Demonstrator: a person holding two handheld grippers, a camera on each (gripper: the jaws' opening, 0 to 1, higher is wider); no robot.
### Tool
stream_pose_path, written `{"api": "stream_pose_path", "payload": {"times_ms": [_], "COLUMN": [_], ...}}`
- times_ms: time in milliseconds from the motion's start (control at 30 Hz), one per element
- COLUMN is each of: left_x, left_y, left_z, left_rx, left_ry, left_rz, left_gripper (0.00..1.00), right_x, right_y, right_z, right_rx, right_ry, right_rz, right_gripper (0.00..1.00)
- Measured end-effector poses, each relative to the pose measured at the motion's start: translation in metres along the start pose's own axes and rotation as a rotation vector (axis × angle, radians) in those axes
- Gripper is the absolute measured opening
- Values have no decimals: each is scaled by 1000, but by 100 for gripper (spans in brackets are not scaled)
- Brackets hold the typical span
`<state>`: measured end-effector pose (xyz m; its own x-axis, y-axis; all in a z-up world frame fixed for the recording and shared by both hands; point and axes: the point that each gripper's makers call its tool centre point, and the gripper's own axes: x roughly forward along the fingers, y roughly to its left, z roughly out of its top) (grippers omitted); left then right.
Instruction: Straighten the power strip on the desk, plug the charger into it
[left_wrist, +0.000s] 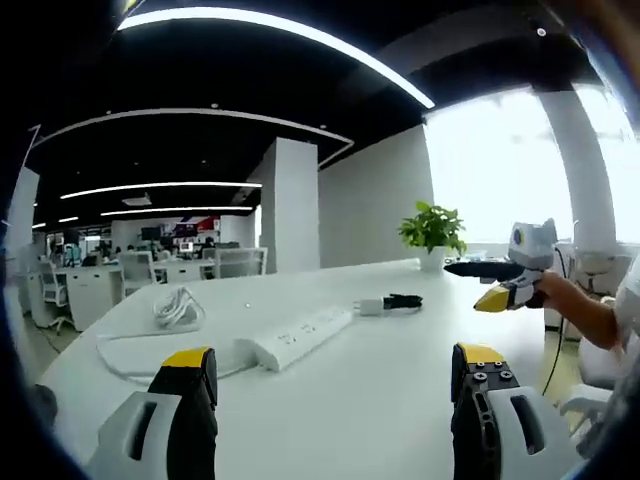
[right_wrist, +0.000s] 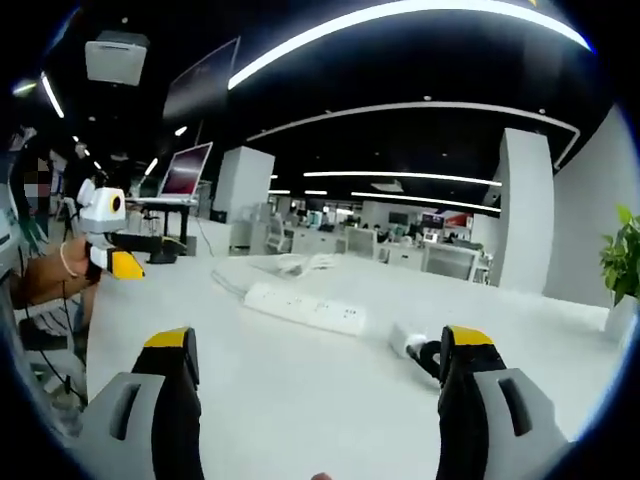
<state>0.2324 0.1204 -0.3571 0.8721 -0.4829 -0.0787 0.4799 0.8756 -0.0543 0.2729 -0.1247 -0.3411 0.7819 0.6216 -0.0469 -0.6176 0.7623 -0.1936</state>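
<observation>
- Currently, the left gripper (left_wrist: 335, 385) and the right gripper (right_wrist: 315, 375) are held released above the white desk (left_wrist: 380, 370), with nothing grasped.
- The power strip (left_wrist: 300, 337) is laid mid-desk; the charger (left_wrist: 368, 306) is placed just beside its far end.

A white surface (left_wrist: 380, 390) carries a white power strip (left_wrist: 300, 337) lying at mid-frame in the left gripper view, a white charger (left_wrist: 368, 306) with black cable (left_wrist: 403, 300) just right of it, a coiled white cord (left_wrist: 178, 308) upper left, and a potted plant (left_wrist: 433, 236) at the far edge
</observation>
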Motion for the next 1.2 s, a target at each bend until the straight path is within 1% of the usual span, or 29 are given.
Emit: {"api": "stream_pose_path", "payload": {"times_ms": [100,233,300,400,467,500,567,600,633,700,800,867,933,1000,1067,1200], "left_x": [6,14,17,21,24,25,30,31,35,40,50,57,63,68,73,82], "left_y": [6,17,22,34,40,41,50,52,53,55,61,64,67,70,70,68], "left_z": [4,6,4,3,3,2,0,-2,-3,-5,-6,-8,-8,-8,-8,-8], "left_rx": [-4,5,-2,-8,-8,-2,67,80,84,89,92,83,81,84,65,71], "left_ry": [-19,-15,-4,-5,-8,-9,4,11,18,17,12,21,25,23,19,13], "left_rz": [4,21,19,43,53,57,87,93,91,85,81,76,75,77,73,68], "left_gripper": [99,99,99,99,99,99,99,99,99,99,99,99,99,99,99,99], "right_x": [8,19,25,34,43,44,50,54,57,64,74,80,87,92,97,106], "right_y": [-4,-5,-6,-8,-8,-8,-7,-8,-9,-13,-18,-23,-26,-26,-26,-25], "right_z": [3,7,7,4,0,0,-5,-8,-9,-9,-10,-11,-11,-14,-16,-21], "right_rx": [-7,-4,4,39,45,42,13,5,-1,-26,-45,-46,-42,-49,-52,-35], "right_ry": [-14,-44,-48,-61,-54,-52,-27,-10,-8,-24,-28,-30,-34,-22,-19,-16], "right_rz": [4,30,43,60,76,79,103,98,98,96,104,98,110,119,125,139], "right_gripper": [100,100,99,94,94,95,96,95,95,95,93,93,92,90,90,89]}}
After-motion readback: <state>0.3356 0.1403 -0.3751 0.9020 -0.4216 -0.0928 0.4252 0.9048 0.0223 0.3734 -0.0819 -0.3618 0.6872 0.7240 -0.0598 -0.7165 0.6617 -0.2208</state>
